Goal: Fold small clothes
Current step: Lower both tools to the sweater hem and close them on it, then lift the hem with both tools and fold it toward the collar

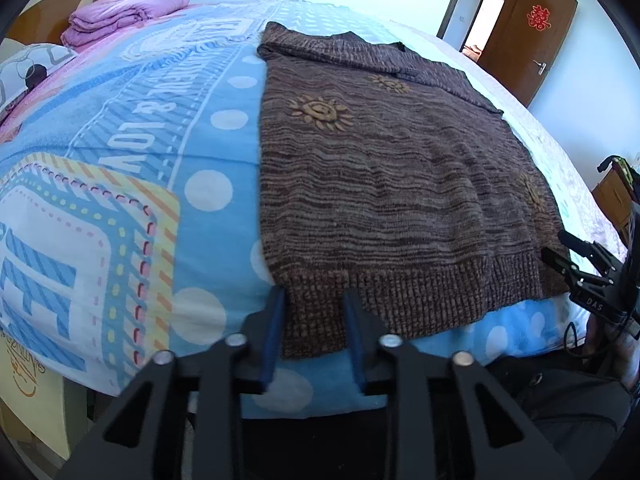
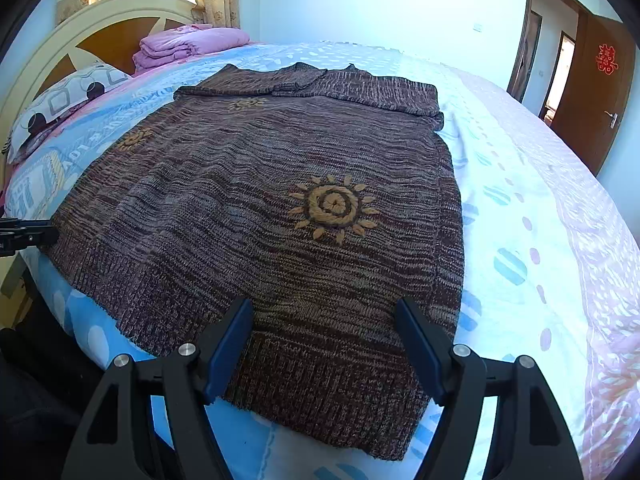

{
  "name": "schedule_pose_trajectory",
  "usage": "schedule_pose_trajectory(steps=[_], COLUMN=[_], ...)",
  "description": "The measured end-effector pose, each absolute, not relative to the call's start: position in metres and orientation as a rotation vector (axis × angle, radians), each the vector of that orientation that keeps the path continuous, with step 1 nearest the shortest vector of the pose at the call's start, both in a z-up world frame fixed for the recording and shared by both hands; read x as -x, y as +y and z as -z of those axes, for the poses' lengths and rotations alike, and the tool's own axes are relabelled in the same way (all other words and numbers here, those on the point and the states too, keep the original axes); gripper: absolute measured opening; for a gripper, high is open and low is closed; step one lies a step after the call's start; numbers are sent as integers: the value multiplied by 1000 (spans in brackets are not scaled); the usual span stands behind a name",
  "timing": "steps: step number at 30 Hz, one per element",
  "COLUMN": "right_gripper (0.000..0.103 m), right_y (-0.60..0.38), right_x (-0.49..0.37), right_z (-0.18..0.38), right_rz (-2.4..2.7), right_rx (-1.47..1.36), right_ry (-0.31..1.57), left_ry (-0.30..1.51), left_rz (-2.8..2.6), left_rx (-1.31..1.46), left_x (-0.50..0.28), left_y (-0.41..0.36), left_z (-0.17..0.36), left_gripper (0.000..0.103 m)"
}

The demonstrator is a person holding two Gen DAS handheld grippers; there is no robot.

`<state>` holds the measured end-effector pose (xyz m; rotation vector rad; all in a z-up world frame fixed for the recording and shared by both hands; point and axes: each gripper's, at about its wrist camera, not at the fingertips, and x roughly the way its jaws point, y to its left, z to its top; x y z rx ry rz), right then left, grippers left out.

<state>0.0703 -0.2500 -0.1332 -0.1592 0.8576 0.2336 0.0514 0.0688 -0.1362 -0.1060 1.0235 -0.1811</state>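
Note:
A brown knit sweater [image 1: 380, 168] with tan sun motifs lies flat on the bed, its ribbed hem towards me and its sleeves folded across the top. My left gripper [image 1: 314, 296] is at the hem's left corner, jaws narrow; the knit fills the gap between the blue pads [image 1: 274, 332], which touch it on both sides. My right gripper [image 2: 324, 308] stands open over the hem near the sweater's [image 2: 260, 200] right corner, fabric between its wide-apart fingers [image 2: 228, 344] but not pinched. Each gripper also shows in the other's view: the right gripper [image 1: 560, 260] and the left gripper [image 2: 36, 234].
The bed carries a blue patterned blanket [image 1: 140, 160] on the left and a pale sheet [image 2: 540, 200] on the right. A folded pink quilt [image 2: 188, 46] and a pillow [image 2: 60, 108] lie by the headboard [image 2: 100, 28]. A brown door [image 2: 600, 100] stands open at the far right.

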Motion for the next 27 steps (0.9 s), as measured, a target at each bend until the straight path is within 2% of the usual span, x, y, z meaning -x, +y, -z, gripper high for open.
schedule_pose_trajectory(steps=[4,15,16,18,20,23,25,26,27], right_gripper=[74,73,71,46,39,39,26,10,8], right_y=[-256,-314,-314,-312,-308,-304,-304,-303,-304], right_x=[-69,-50,-49,-46,-44,-42,-39,-37,-36], right_z=[128,115,117,125,133,134,135,135,135], right_rz=[-240,-152,-164,-213,-228,-227,-238,-254,-270], right_rx=[144,12,1,-32,-26,-10,-7,-19,-37], right_ry=[859,884,902,948,976,971,973,975,978], left_ry=[1015,967,967,966,973,983,991,990,987], left_rz=[194,220,226,227,232,228,224,224,224], left_rx=[95,108,110,104,104,97,97,97,96], left_x=[-51,-51,-51,-50,-51,-51,-52,-52,-52], left_y=[68,76,76,76,76,75,76,76,76], left_z=[133,114,114,114,117,121,124,124,123], left_gripper=[9,8,8,8,8,8,8,8,8])
